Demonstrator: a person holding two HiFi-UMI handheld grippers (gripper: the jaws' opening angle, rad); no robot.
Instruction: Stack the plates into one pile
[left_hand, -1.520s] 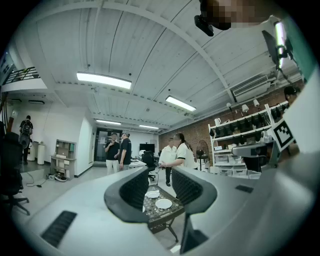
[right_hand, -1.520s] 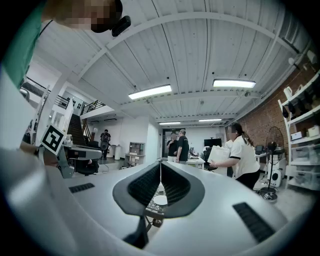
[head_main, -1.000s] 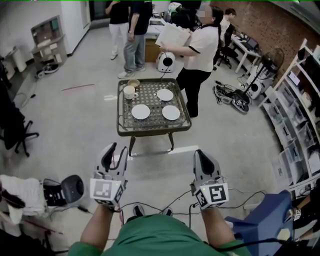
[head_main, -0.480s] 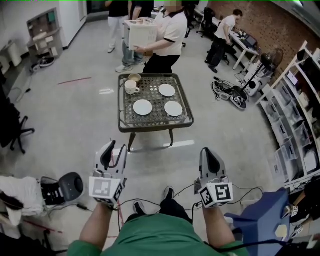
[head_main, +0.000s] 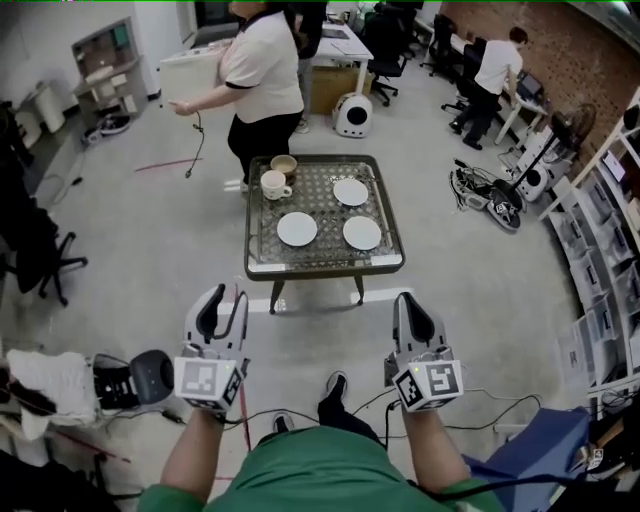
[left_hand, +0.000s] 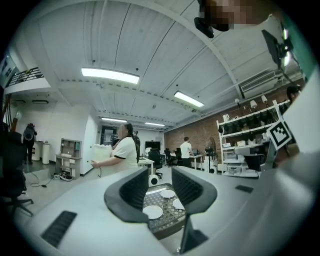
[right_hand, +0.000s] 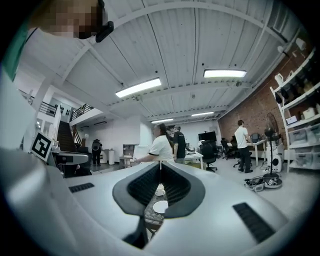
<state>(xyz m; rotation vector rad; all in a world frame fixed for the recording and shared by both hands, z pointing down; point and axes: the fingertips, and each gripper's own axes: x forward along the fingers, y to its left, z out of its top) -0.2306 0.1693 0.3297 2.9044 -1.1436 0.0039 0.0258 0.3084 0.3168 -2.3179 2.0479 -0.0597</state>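
Three white plates lie apart on the low lattice-top table: one front left, one front right, one at the back. My left gripper is held level over the floor well short of the table, open and empty; in its own view the left gripper frames the front left plate in the gap between the jaws. My right gripper is also short of the table, shut on nothing; past the right gripper only a slit shows a plate.
A white mug and a bowl stand on the table's back left corner. A person carrying a white box walks just behind the table. Cables and a black device lie on the floor by my feet; shelves line the right wall.
Both grippers have moved forward toward the table, which now sits nearer in the head view. The person with the box has walked from the table's right rear to its left rear.
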